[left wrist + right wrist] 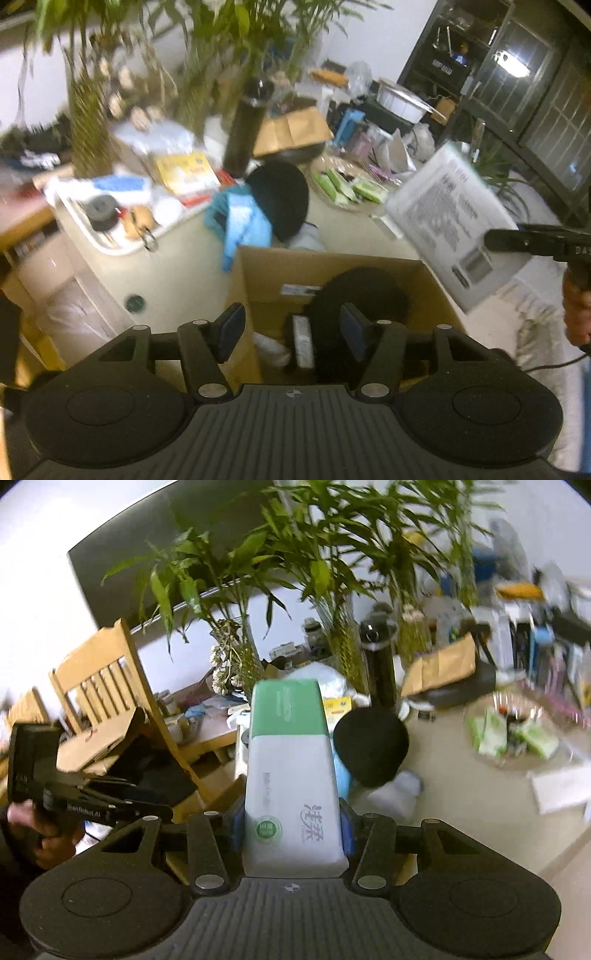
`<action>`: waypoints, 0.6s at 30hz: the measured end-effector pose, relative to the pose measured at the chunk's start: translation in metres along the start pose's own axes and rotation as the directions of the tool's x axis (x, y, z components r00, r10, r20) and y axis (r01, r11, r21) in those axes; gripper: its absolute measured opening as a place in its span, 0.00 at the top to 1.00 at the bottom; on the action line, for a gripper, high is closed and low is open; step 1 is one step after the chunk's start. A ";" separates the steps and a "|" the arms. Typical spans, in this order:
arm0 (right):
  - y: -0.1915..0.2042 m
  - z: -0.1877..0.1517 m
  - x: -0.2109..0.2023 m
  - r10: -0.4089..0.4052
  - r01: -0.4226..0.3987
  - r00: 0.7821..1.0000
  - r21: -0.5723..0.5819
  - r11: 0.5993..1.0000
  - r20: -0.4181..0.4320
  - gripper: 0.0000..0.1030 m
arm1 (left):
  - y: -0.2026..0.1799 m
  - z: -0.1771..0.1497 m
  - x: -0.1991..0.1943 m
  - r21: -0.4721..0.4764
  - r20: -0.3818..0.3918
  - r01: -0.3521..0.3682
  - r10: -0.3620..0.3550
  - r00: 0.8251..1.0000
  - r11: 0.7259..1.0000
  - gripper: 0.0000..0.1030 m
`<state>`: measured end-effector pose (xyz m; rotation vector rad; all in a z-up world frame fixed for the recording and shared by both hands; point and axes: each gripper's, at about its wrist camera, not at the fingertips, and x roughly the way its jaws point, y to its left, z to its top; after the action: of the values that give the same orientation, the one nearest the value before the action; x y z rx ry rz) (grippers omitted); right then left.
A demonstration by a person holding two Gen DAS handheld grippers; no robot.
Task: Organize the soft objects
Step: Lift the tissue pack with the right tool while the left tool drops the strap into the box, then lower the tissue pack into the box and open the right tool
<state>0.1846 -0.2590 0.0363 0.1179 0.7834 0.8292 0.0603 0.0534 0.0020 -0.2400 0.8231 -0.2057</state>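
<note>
Your right gripper (291, 825) clamps the tissue pack (290, 760) at its near end, aloft right of the cardboard box (258, 280). Soft, light, probably slippery film: hold mid-body. Your left gripper (291, 332) hangs wide, empty, above the box.

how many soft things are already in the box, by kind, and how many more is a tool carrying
In the cardboard box, as far as the left wrist view shows:
black round soft pieces: 1
white wrapped packs: 1
Carried by the right tool:
green and white tissue packs: 1
Left tool: 0, open over the box
Total: 3
</note>
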 end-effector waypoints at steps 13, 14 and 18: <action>0.026 -0.030 0.032 -0.030 0.032 0.999 0.243 0.969 -0.013 0.51 | -0.001 -0.013 -0.035 0.075 0.125 -0.081 0.071 0.990 0.994 0.46; 0.029 -0.031 0.035 -0.038 0.041 0.999 0.254 0.966 -0.015 0.51 | -0.001 -0.014 -0.037 0.082 0.133 -0.090 0.078 0.988 0.993 0.46; 0.033 -0.030 0.052 -0.039 0.045 0.999 0.351 0.935 -0.026 0.51 | 0.002 -0.017 -0.041 0.087 0.149 -0.108 0.094 0.984 0.990 0.46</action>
<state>0.1658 -0.2058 -0.0023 0.4114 0.9443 0.6433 0.0208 0.0638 0.0188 -0.1213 0.6780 -0.1297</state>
